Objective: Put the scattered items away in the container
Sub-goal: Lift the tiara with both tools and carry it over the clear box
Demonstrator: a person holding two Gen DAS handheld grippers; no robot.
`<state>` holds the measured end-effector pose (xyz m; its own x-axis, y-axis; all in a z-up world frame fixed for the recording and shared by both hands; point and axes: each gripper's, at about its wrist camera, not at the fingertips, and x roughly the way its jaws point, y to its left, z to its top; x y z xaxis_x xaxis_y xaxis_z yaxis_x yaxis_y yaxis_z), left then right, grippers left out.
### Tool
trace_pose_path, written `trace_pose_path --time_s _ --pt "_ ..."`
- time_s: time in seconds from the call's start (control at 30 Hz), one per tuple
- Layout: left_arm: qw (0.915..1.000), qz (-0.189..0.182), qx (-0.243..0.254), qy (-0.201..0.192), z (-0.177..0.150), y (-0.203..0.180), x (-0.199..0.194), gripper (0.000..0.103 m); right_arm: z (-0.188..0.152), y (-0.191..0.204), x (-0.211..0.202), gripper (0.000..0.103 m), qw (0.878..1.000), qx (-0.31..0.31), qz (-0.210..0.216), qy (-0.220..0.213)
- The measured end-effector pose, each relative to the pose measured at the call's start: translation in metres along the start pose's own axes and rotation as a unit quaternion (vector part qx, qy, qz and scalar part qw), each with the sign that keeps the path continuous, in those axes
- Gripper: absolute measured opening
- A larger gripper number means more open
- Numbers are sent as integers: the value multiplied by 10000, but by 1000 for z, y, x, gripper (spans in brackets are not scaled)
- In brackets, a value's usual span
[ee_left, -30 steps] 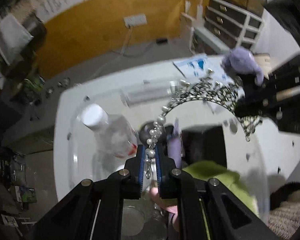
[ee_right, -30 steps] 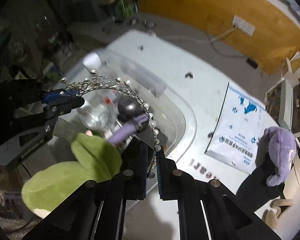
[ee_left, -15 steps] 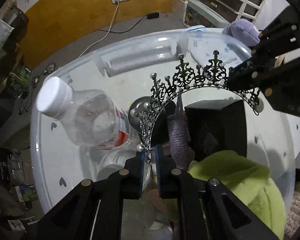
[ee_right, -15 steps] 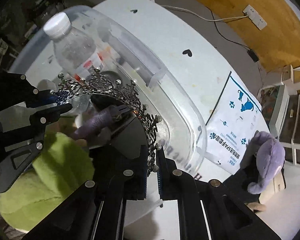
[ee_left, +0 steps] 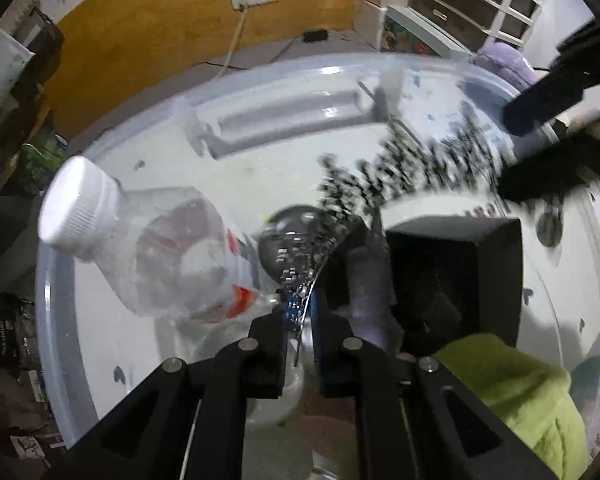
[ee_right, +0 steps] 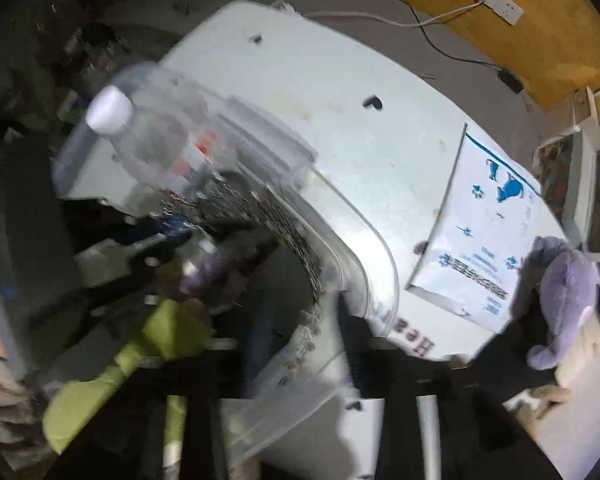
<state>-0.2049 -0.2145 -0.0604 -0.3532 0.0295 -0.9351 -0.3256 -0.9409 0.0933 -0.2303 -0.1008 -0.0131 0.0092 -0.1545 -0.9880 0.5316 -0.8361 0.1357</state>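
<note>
Change: your right gripper [ee_right: 296, 420], clamped on one end of the tiara a second ago, is opening its jaws now; both hands have sunk with the tiara from above the rim into the tub.
Left fingers: your left gripper [ee_left: 300, 320] is closed on the near end of the tiara [ee_left: 400, 168], the band pinched between the blue pads.
Right fingers: parting; in the blurred right view the beaded end of the band lies between the jaws, and you cannot tell whether a pad touches it.
Key relation: the tiara arcs up and away from your left fingers toward the right gripper at the far right, its span running across the tub; your left hand alone grips it, so the drop turns on that hand.
Tiara's place: inside the clear tub [ee_left: 284, 120], hanging over the things in it, not yet lying down.
Count in tub, near to far: one green plush [ee_left: 516, 392], one purple brush-like thing [ee_left: 368, 280], one black box [ee_left: 456, 264], one plastic bottle [ee_left: 160, 252], one dark ball [ee_left: 288, 232].
Count outside: one purple plush toy [ee_right: 568, 300], one printed bag [ee_right: 484, 224], both on the white table [ee_right: 340, 80].
</note>
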Motion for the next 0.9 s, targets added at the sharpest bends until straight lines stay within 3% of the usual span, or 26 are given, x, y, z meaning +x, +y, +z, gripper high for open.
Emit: trace_pose_path --time_s 0.13,0.27,0.33,0.37,0.6,0.9 --pt "10000 11 -78 -51 -2 6 -5 11 0 10 -6 60 9994 -154 -259 -157" --pt "9999 3 -6 -130 -8 2 -11 11 -1 13 -9 59 9997 -84 68 -219" --pt "9998 29 17 -180 -11 0 -14 11 -2 12 -6 37 9996 8 266 -129" --pt "9998 37 11 -193 -12 0 -15 11 -2 10 -3 36 9996 99 271 -56" --pt "9996 -132 -98 -207 -28 -1 -20 11 -9 -1 16 32 9966 683 330 317" --pt "9998 -135 -99 -131 -25 -5 -9 11 0 -13 31 33 9831 1718 511 367"
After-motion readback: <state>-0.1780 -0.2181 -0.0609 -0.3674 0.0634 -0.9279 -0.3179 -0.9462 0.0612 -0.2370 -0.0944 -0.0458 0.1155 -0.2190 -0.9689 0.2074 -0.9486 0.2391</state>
